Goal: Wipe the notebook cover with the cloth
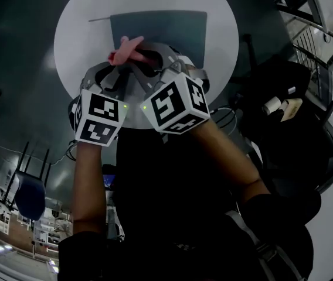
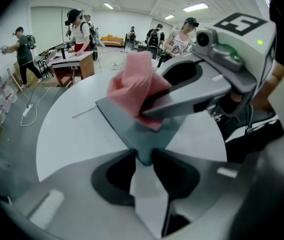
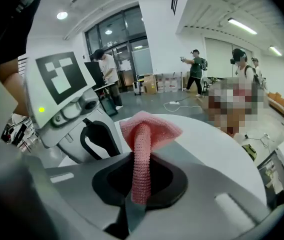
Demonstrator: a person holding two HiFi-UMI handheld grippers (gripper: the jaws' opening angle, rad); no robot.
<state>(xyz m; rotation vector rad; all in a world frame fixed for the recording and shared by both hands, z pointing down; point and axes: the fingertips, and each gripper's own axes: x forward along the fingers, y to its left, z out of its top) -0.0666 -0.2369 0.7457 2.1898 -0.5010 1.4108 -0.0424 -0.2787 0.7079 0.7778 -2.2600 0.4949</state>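
Observation:
A teal-grey notebook (image 1: 172, 31) lies flat on the round white table (image 1: 78, 51). My right gripper (image 1: 138, 55) is shut on a pink cloth (image 1: 125, 47) and holds it over the notebook's near left part. In the right gripper view the cloth (image 3: 144, 134) runs as a rolled strand up out of the gripper (image 3: 139, 196). From the left gripper view, the cloth (image 2: 134, 84) bunches above the notebook (image 2: 124, 121). My left gripper (image 2: 142, 156) is open beside it, low over the table, and the notebook's near corner shows in its gap.
A thin strip (image 2: 84, 113) lies on the table off the notebook's corner. Dark chairs and a bag (image 1: 284, 98) crowd the table's right side, and a blue chair (image 1: 29, 195) stands at lower left. Several people and a desk (image 2: 74, 64) are in the room behind.

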